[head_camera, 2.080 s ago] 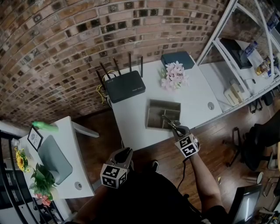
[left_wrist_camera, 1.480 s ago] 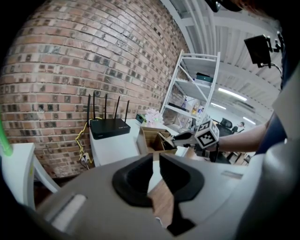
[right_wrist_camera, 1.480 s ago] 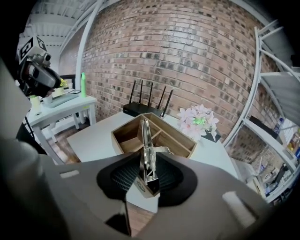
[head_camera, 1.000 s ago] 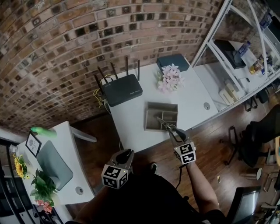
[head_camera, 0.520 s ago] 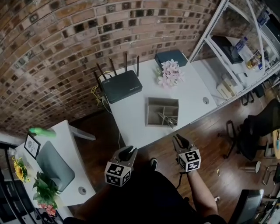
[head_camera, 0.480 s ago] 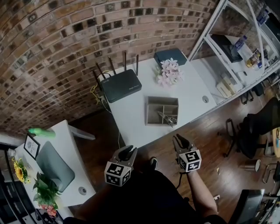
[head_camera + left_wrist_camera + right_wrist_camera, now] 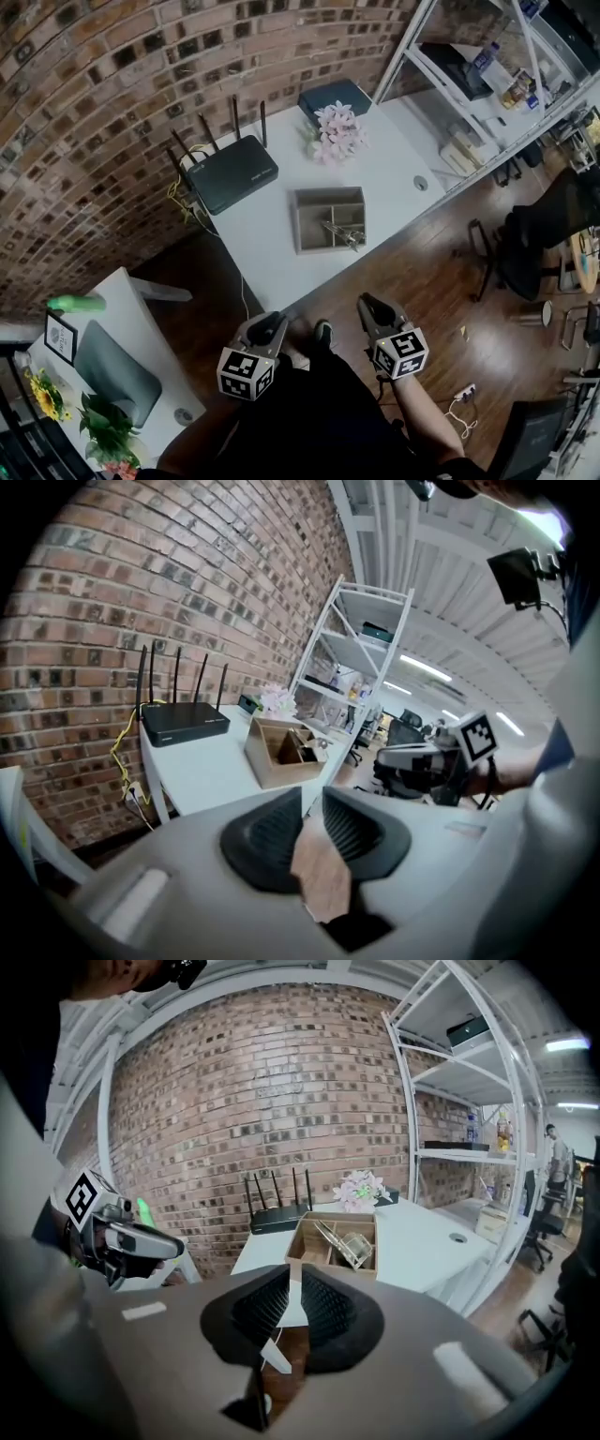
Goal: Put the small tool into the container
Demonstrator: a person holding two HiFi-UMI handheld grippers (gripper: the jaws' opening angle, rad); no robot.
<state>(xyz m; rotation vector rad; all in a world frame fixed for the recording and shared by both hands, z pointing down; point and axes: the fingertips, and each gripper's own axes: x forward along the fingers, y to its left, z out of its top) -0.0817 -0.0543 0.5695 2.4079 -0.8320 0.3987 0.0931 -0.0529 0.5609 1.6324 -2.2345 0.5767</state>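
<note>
The wooden container (image 7: 309,194) sits near the front edge of the white table (image 7: 394,173). The small metal tool (image 7: 339,232) lies inside its right-hand compartment, partly sticking up. It also shows in the right gripper view as the tool (image 7: 343,1242) in the container (image 7: 323,1219). My right gripper (image 7: 367,305) hangs over the floor, well short of the table, its jaws closing with nothing between them. My left gripper (image 7: 275,323) is held low by my body, a narrow gap between its jaws (image 7: 312,803), holding nothing.
A black router (image 7: 230,175) with antennas, pink flowers (image 7: 337,134) and a dark box (image 7: 335,97) stand at the back of the table. A metal shelf (image 7: 469,66) is at the right, a side table (image 7: 122,319) with plants at the left, and an office chair (image 7: 548,216) at the far right.
The right gripper let go of the tool in the container and drew back off the table toward my body, its jaws narrowing. The left gripper stayed low.
</note>
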